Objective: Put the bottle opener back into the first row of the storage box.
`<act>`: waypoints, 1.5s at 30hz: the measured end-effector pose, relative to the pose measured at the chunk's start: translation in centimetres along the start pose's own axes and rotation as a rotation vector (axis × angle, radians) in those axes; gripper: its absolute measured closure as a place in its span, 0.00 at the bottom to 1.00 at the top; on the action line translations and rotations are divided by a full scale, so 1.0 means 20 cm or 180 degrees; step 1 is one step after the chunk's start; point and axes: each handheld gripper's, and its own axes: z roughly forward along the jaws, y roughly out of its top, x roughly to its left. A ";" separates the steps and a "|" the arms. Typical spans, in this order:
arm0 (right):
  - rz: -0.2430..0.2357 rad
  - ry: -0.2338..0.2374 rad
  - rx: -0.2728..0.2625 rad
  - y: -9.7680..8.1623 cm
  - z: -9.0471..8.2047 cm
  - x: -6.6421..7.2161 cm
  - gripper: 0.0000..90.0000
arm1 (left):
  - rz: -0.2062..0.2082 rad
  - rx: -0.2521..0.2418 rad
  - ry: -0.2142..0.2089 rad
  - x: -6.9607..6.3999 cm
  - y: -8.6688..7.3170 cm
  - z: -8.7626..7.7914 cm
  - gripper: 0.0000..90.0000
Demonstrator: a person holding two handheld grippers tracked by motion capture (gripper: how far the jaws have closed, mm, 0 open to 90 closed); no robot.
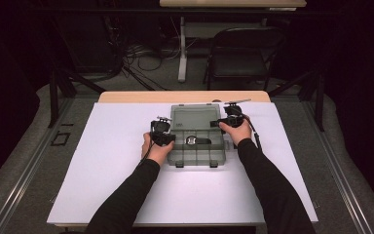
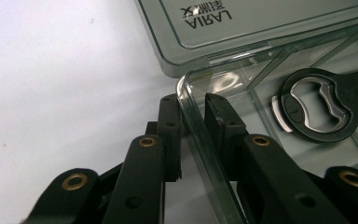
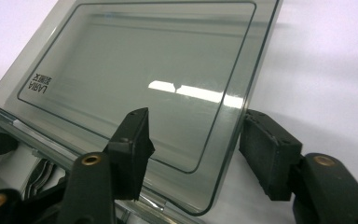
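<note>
A: Where is the organiser box (image 1: 196, 141), and why is it held this way?

B: It sits on the white worktop (image 1: 102, 170), centred in front of the person, with its lid (image 1: 196, 117) swung open toward the far side. The left hand-held gripper (image 2: 193, 105) straddles the box's left wall near the rear corner; its pads (image 2: 170, 126) stand narrow and pinch the clear wall. In my judgement this grip anchors the base so the box cannot slide while the lid is worked.

A: And the right hand-held gripper (image 3: 193, 140)?

B: Its jaws stand on either side of the lid's free side edge, one inside, one outside. A gap shows at each pad, so it is open and not gripping.

A: Contents?

B: A black bottle opener (image 2: 317, 109) lies in a middle compartment.

A: Arm pose?

B: Both forearms enter from the near edge in dark sleeves (image 1: 126, 200), converging on the box. The left hand (image 1: 158, 148) rests beside the left wall; the right hand (image 1: 236, 131) sits at the right rear corner.
</note>
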 end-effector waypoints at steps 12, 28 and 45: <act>-0.0117 -0.0012 -0.0068 0.02 -0.05 -0.01 0.65 | 0.0001 -0.0003 0.0007 0.00 0.00 0.00 0.85; -0.0149 0.0078 -0.0140 0.04 -0.12 -0.05 0.88 | 0.0024 0.0006 0.0013 0.00 0.00 0.00 0.85; -0.0168 0.0042 -0.0245 0.02 -0.14 -0.04 0.92 | 0.0021 0.0002 0.0016 0.00 0.00 0.00 0.85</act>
